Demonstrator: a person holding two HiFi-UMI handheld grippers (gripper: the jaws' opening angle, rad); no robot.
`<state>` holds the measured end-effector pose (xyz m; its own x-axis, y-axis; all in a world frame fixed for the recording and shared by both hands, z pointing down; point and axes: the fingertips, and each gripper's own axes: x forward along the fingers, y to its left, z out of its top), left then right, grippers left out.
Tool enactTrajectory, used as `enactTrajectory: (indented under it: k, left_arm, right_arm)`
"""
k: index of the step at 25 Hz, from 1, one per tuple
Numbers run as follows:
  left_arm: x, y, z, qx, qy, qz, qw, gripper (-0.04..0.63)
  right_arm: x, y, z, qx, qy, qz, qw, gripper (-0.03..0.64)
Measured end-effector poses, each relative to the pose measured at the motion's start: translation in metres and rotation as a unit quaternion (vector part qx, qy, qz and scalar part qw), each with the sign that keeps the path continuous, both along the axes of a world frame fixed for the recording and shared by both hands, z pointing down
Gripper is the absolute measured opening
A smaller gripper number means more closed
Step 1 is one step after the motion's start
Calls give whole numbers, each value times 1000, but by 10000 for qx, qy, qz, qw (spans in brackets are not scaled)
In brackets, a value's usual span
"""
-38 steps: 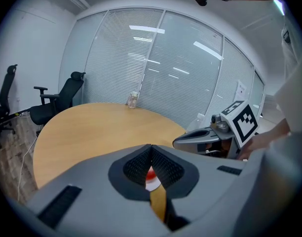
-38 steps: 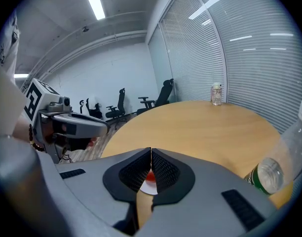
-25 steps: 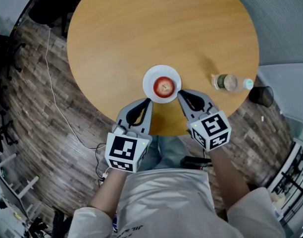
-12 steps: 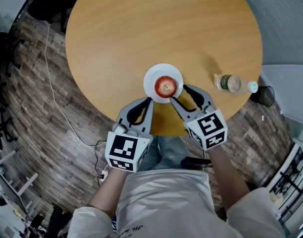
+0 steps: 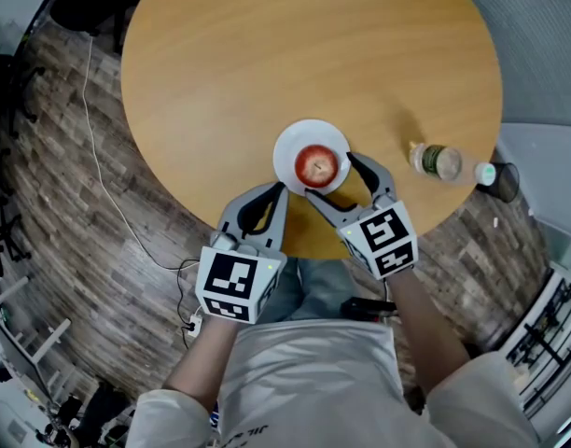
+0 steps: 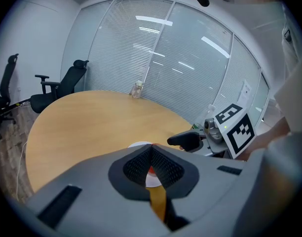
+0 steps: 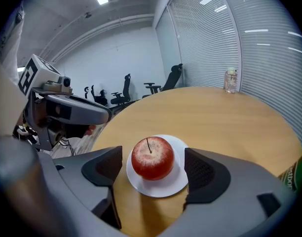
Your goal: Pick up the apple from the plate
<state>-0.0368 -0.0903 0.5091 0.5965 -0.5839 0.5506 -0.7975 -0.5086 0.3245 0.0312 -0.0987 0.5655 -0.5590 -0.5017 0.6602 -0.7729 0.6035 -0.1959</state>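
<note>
Hovering at the near rim of the round table [image 5: 267,54], both grippers point at the plate [image 5: 290,143].

The apple [image 5: 315,164] sits on the plate, stem up, near the table's close edge.

Right gripper [image 5: 332,177]: jaws are opening and stand wide, one on each side of the apple. Its own view shows this best: the apple [image 7: 152,158] is between the pads with a gap on both sides, so nothing is gripped. The plate [image 7: 163,186] shows below it.

Left gripper [image 5: 280,189]: just beside the plate, on the person's left. From the head view the jaws look closed. The left gripper view confirms this: the jaw tips of the left gripper [image 6: 152,151] meet with nothing between them. Only a sliver of red apple and white plate shows behind the pads there.

A bottle [image 5: 439,160] lies on its side to the right of the plate, well apart. The right gripper view catches only its green label [image 7: 291,177] at the frame edge.

Only the gripper views show the room: blinds on a glass wall, office chairs [image 7: 166,83], and a small clear container [image 7: 232,80] upright at the table's far rim. The head view cuts that rim off. Only the head view shows the wood floor and a cable [image 5: 99,147] on it.
</note>
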Motion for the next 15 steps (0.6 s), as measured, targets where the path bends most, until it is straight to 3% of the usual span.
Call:
enactTrajectory:
  k: [15]
  left_arm:
    - [-10,-1,13,-175,-2,-97,9998,3]
  right_arm:
    - [-16,-3,27,-220,206,-149,9994,391]
